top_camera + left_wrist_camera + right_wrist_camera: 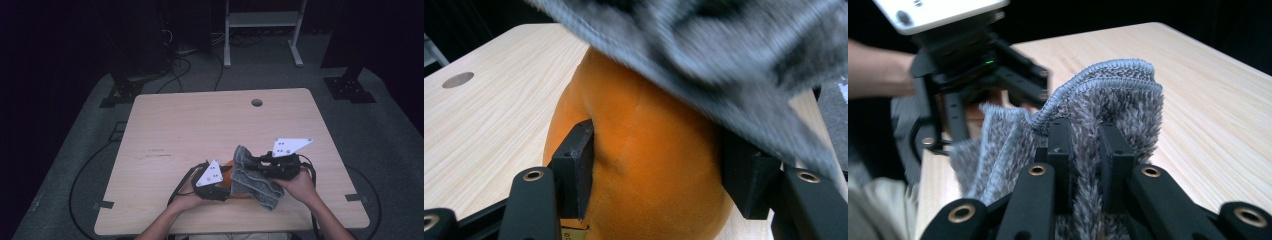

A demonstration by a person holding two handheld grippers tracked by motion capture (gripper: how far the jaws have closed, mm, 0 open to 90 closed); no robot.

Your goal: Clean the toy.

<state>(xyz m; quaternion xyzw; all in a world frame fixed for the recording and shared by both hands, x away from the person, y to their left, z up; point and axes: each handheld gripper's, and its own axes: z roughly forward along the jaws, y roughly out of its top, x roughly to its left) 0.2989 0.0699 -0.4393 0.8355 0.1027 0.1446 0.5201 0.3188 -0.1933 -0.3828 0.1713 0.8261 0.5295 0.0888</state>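
An orange, soft-looking rounded object (649, 165) sits between the jaws of my left gripper (659, 155), and both pads press into its sides. In the high view it (226, 175) shows as a small orange patch near the table's front edge, next to my left gripper (225, 184). A grey fluffy towel (252, 177) is draped over its top and right side. My right gripper (254, 162) comes in from the right and is shut on a bunched fold of the towel (1128, 95). The right gripper's (1087, 150) pads are sunk deep in the pile.
The light wooden table (200, 125) has a round cable hole (257, 102) near its far edge. Behind it stand a white metal frame (262, 20) and dark stands, with cables on the grey floor. The person's forearms enter from the bottom.
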